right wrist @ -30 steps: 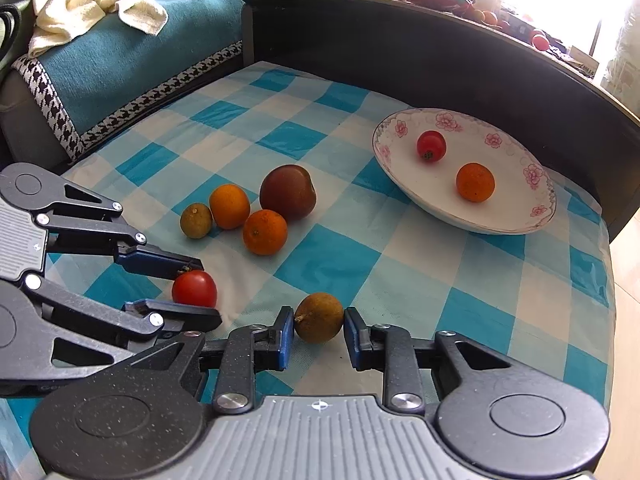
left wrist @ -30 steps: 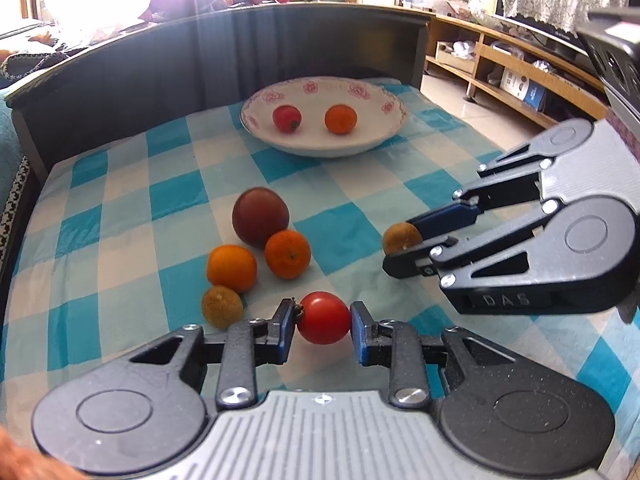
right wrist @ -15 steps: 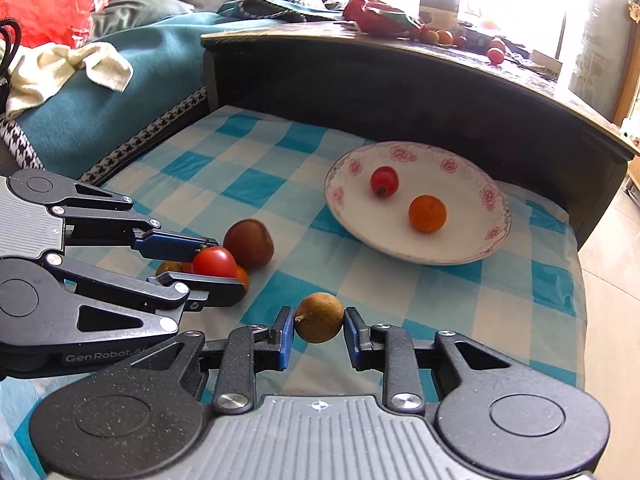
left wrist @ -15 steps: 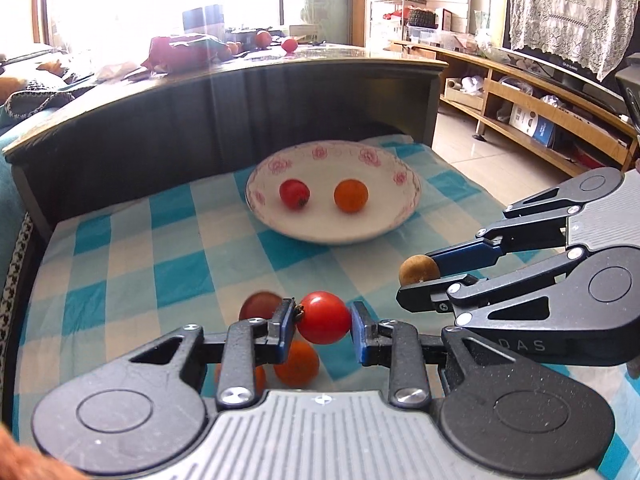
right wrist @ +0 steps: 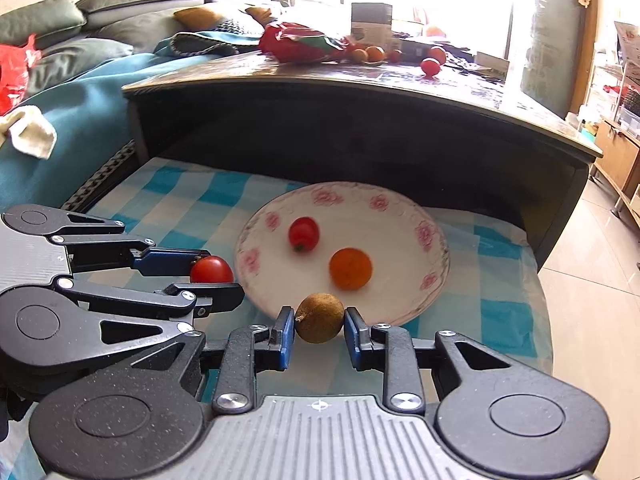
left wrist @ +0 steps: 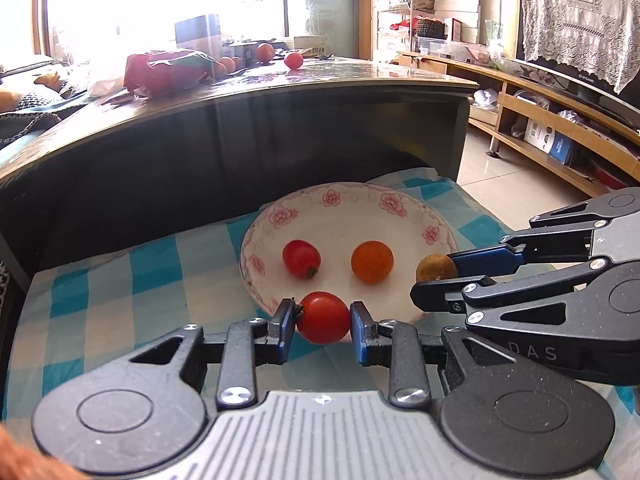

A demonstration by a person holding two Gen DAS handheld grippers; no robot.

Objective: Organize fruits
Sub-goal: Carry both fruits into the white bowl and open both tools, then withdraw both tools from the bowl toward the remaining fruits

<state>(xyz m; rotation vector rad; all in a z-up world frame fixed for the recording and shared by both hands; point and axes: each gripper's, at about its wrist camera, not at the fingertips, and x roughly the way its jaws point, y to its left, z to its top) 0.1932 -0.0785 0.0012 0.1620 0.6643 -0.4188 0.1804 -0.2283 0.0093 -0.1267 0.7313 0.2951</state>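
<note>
Fruits ride in both jaws near the plate (left wrist: 434, 236): left gripper (left wrist: 323, 322) clamps a tomato (left wrist: 323, 322), right gripper (right wrist: 319, 323) a brown fruit (right wrist: 319, 323); next, probably release over it.

window (left wrist: 160, 8): glaring | sofa (right wrist: 80, 60): teal; floor (left wrist: 520, 176): tiled | shelf (left wrist: 560, 132): wooden

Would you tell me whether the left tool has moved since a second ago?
Yes. The left tool, shut on the red tomato, has advanced to the flowered plate's near rim.
</note>
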